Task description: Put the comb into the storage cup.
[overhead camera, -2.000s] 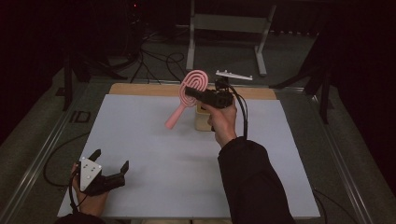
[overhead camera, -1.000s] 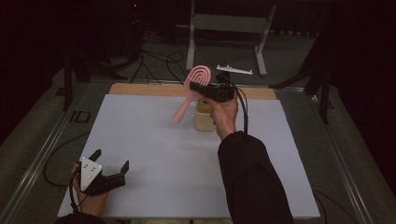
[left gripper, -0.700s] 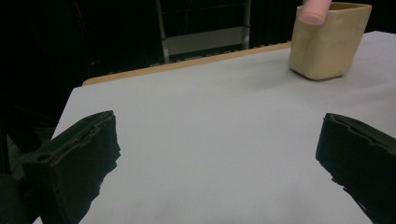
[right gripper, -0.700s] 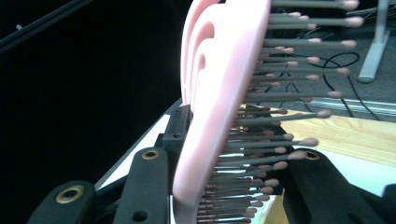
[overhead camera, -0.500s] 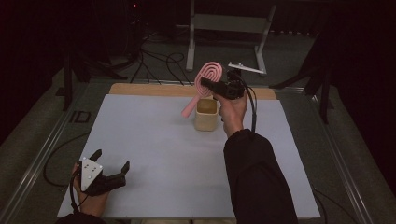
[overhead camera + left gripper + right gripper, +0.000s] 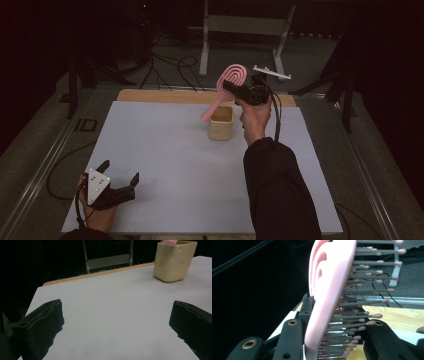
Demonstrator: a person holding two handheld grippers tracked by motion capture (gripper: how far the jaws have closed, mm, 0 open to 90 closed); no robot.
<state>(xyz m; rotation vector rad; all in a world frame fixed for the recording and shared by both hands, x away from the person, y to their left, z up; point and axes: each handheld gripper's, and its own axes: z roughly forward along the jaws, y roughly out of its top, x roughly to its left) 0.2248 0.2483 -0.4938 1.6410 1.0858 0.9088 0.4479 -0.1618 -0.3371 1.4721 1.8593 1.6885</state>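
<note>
**Q:** Right gripper [image 6: 235,89] status: what is being held, and how?

**A:** A pink hairbrush [image 6: 227,90] is being clamped between the jaws at its head. In the right gripper view the pink back of the brush [image 6: 329,290] is being pressed by one jaw, while the grey bristles are being pointed toward the other. The gripper is being held up above the far part of the table by the right hand [image 6: 254,117].

**Q:** Where is the brush being positioned relative to the cup?

**A:** The brush is being held tilted, head up and handle down. Its handle end is being placed at the far left rim of the beige cup [image 6: 221,122]. In the left gripper view a pink tip [image 6: 170,242] is being shown at the cup's mouth [image 6: 173,261]; whether it is being touched by the rim cannot be told.

**Q:** Left gripper [image 6: 119,179] status?

**A:** Its jaws are being held wide apart, with nothing between them. It is being kept low at the near left corner of the white table [image 6: 165,165], well apart from the cup, in the left hand [image 6: 95,216].

**Q:** How is the cup being supported?

**A:** It is being stood upright on the table top, toward the far edge, near a strip of bare wood [image 6: 160,96].
</note>
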